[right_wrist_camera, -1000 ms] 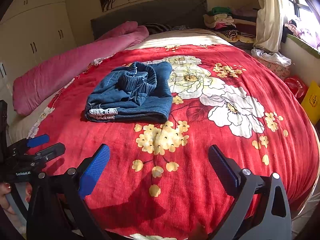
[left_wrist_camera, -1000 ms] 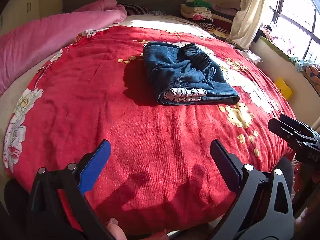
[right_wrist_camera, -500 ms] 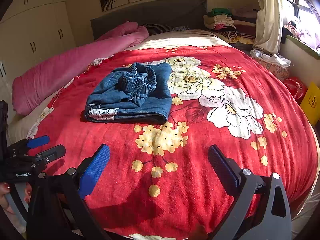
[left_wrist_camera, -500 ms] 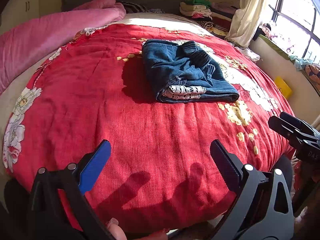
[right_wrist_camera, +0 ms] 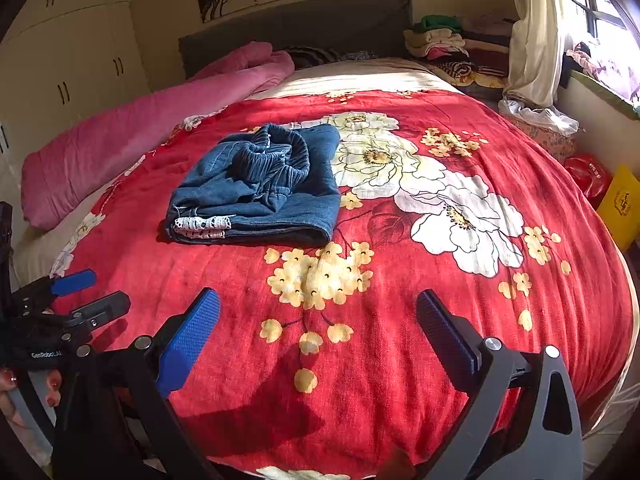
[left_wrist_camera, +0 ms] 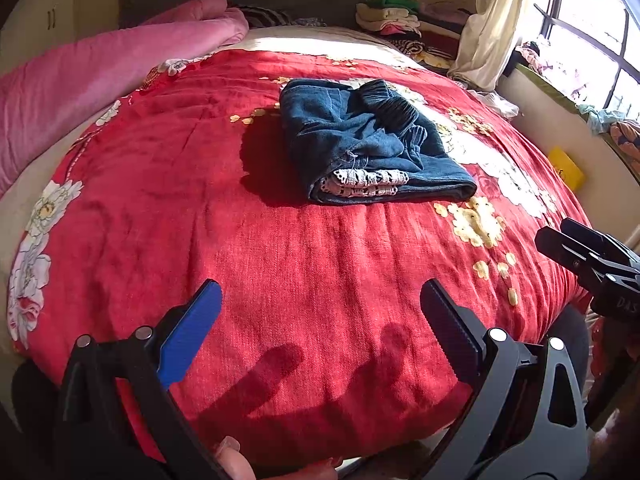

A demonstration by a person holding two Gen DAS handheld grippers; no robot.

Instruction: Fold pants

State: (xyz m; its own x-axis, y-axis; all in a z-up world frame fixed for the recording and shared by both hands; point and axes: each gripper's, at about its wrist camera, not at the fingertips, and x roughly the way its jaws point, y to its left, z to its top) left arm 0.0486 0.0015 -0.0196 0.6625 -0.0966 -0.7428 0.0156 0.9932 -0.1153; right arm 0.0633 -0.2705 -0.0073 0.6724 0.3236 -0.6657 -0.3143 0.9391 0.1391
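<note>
Blue denim pants lie folded into a compact bundle in the middle of the red floral bedspread, white lace cuffs facing me. My left gripper hovers open over the bed's near edge, well short of the pants, nothing between its fingers. My right gripper is also open and empty, near the bed's front edge, to the right of the pants. Each gripper shows at the edge of the other's view: the right gripper and the left gripper.
A pink quilt lies rolled along the bed's left side. Stacked folded clothes sit by the grey headboard. A curtain, window ledge and yellow bag stand on the right; wardrobe doors on the left.
Both grippers stay open and nearly still; the views shifted only slightly. The pants have not moved.
</note>
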